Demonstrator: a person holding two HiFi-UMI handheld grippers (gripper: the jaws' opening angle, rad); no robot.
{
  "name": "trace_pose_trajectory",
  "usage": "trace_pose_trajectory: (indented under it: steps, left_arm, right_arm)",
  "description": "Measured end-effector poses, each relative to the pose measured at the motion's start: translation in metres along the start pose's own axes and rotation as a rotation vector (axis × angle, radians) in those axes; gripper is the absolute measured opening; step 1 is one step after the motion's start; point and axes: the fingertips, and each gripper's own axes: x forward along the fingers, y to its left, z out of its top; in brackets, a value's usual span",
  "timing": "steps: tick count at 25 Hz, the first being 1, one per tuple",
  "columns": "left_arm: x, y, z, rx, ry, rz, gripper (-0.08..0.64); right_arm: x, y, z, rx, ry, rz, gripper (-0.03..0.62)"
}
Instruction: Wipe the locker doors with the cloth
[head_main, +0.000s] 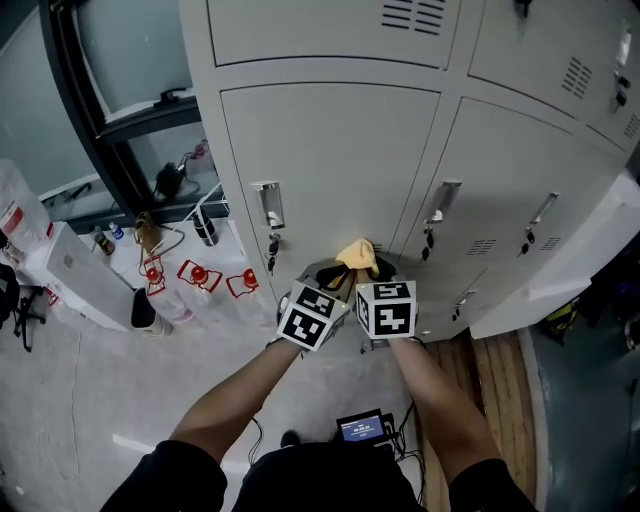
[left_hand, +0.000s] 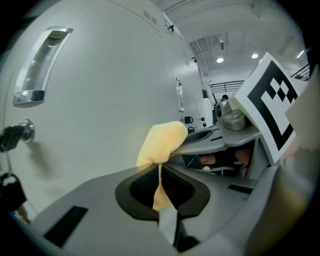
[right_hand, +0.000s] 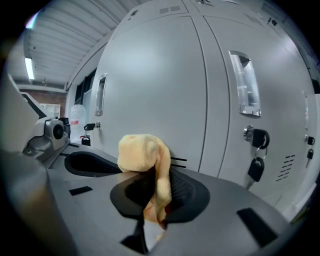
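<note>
A small yellow cloth is bunched up just in front of the grey locker door, low on the door. Whether it touches the door cannot be told. My left gripper and right gripper sit side by side, both shut on the cloth. In the left gripper view the cloth sticks out past the shut jaws of the left gripper, with the door close behind. In the right gripper view a wad of the cloth bulges from the right gripper.
The door has a metal handle with keys hanging below; the neighbouring door has its own handle. Bottles with red caps stand on the floor at the left. A small screen device lies by my feet. Wooden boards run along the right.
</note>
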Motion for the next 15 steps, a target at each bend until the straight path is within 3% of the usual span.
trace_pose_trajectory:
  steps: [15]
  left_arm:
    - [0.04,-0.027,0.01,0.014,0.01,-0.034,0.032]
  right_arm:
    - [-0.009,-0.046,-0.011,0.013,0.0,-0.023,0.072]
